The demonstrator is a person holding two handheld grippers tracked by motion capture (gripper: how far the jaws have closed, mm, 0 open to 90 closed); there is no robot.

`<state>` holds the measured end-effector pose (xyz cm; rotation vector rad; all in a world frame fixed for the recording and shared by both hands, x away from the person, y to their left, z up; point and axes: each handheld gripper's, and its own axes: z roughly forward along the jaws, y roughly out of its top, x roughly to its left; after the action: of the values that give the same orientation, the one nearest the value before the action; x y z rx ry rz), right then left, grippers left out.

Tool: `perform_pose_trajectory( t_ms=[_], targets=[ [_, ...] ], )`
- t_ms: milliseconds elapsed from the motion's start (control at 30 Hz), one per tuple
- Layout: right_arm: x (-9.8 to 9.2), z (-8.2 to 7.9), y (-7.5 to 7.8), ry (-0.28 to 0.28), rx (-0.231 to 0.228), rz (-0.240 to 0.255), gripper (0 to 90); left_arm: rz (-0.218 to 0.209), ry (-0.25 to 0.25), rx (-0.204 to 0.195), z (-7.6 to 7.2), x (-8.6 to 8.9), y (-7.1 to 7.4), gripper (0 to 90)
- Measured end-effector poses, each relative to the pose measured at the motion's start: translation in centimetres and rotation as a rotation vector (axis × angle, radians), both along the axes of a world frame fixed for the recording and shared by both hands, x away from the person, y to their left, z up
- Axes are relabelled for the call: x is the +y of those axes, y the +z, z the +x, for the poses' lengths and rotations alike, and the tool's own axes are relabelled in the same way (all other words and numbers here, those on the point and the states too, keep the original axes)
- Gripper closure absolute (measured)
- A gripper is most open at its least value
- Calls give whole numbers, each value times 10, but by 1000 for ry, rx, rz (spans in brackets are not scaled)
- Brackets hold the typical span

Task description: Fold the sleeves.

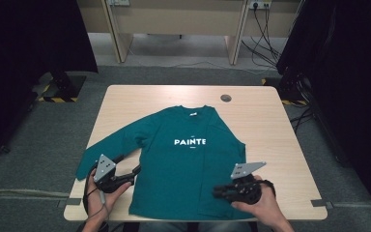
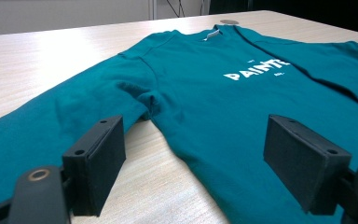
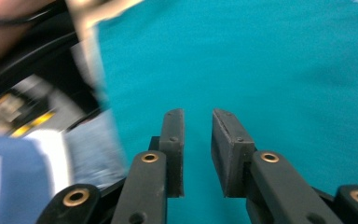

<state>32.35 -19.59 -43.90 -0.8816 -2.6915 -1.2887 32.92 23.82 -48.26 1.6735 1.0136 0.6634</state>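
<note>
- Right gripper (image 1: 216, 192), low over the lower right of a teal long-sleeved shirt (image 1: 183, 164): jaws a narrow gap apart, nothing pinched between them, teal cloth just beneath in its own view (image 3: 198, 154).
- Left gripper (image 1: 137, 170), at the shirt's left side beside the underarm: jaws spread wide, empty, one over bare wood and one over the cloth (image 2: 191, 154).
- Both tools held from below by a person's hands, left hand (image 1: 101, 193) and right hand (image 1: 261, 200) coming in at the near edge.
- Shirt laid front up on a light wooden table (image 1: 270, 125), white lettering (image 1: 190, 141) across the chest, collar pointing away from the person.
- Right sleeve already folded in over the body, its edge running down the right of the front; left sleeve (image 1: 111, 145) stretched out flat toward the table's left edge.
- Small dark round disc (image 1: 226, 98) on the far side of the table, well apart from the shirt.
- Step in hand, by the look of it: folding the shirt, right side done and just let go, left side not yet started.
- Next move likely for the left gripper: close on the outstretched sleeve or the left side seam, lift it and carry it across the chest, with care to catch only the intended layer and keep the folded right side undisturbed.
</note>
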Motion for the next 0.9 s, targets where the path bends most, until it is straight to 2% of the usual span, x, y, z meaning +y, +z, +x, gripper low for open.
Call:
perform_pose_trajectory(
  t_ms=[33, 167, 233, 400, 500, 633, 733, 900],
  targets=[
    [-9, 4, 1, -63, -20, -30, 750, -1, 1, 0, 0, 0, 0, 201],
    [-33, 13, -4, -225, -41, -122, 751, 0, 1, -1, 0, -1, 0, 202],
    [-41, 15, -8, -272, -21, -132, 745, 1, 1, 0, 0, -1, 0, 202],
    [-46, 14, -18, -329, -14, -160, 722, 2, 1, 0, 0, -1, 0, 202],
    [-49, 18, -22, -385, -2, -148, 705, 1, 1, -1, 0, -1, 0, 202],
    [-44, 18, -23, -391, -4, -137, 676, -1, 1, 0, 0, -1, 0, 202],
    [-38, 18, -25, -373, -14, -165, 675, 1, 0, -1, 0, -1, 0, 202],
    [-34, 13, -26, -369, -58, -210, 774, 0, 0, -2, 0, -1, 0, 202]
  ],
)
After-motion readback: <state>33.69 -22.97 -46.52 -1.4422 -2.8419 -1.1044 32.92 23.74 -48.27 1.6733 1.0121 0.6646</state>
